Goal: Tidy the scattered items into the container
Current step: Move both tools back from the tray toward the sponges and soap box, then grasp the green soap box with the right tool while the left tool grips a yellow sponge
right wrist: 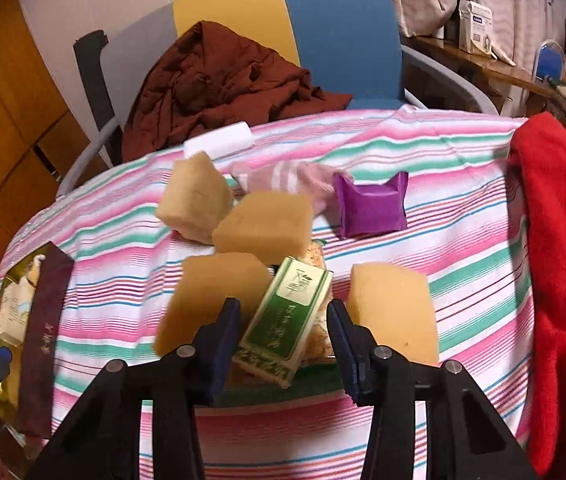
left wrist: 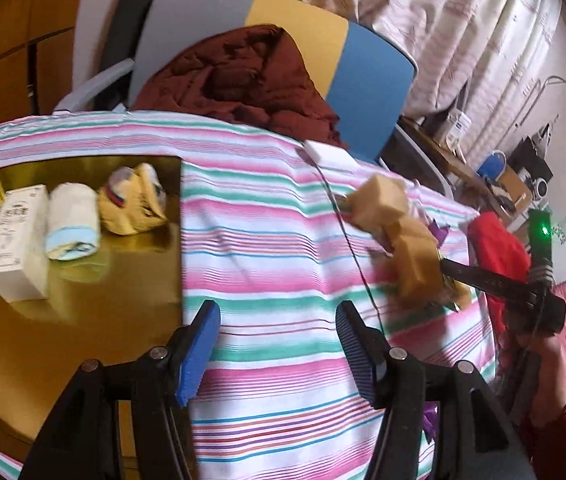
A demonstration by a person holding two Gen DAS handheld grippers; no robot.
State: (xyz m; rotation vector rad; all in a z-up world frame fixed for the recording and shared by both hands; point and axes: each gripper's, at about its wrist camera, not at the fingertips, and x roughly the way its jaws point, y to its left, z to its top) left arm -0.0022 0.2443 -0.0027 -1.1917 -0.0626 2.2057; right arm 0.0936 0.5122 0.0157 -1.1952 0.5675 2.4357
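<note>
A table covered by a striped cloth [right wrist: 423, 248] carries the scattered things, and a gold-lined container [left wrist: 83, 320] sits at its left side. The left gripper [left wrist: 279, 344] hangs over the cloth just beside the container's right wall, its blue-padded jaws spread apart with nothing between them. Inside the container lie a white box [left wrist: 15, 240], a rolled pale cloth [left wrist: 71, 228] next to it, and a crumpled yellow cloth [left wrist: 135, 200] to the right of the roll. In the right wrist view, the right gripper [right wrist: 285, 340] points down at a green box [right wrist: 287, 320] that lies tilted on a snack packet [right wrist: 319, 332]; the box sits between the jaws, but the pads stand clear of its sides, so the jaws are released and grasp nothing. Four tan sponges surround it: one [right wrist: 211, 300] touching the box on its left, one [right wrist: 395, 312] just to its right, one [right wrist: 267, 228] behind it and one [right wrist: 195, 196] further back. A pink striped sock [right wrist: 283, 180] and a purple packet [right wrist: 371, 208] lie beyond the sponges, a white block [right wrist: 219, 140] lies near the far edge, and a red cloth [right wrist: 563, 260] drapes over the table's right side. A chair [right wrist: 339, 32] with a brown garment [right wrist: 223, 80] on it stands behind the table.
</note>
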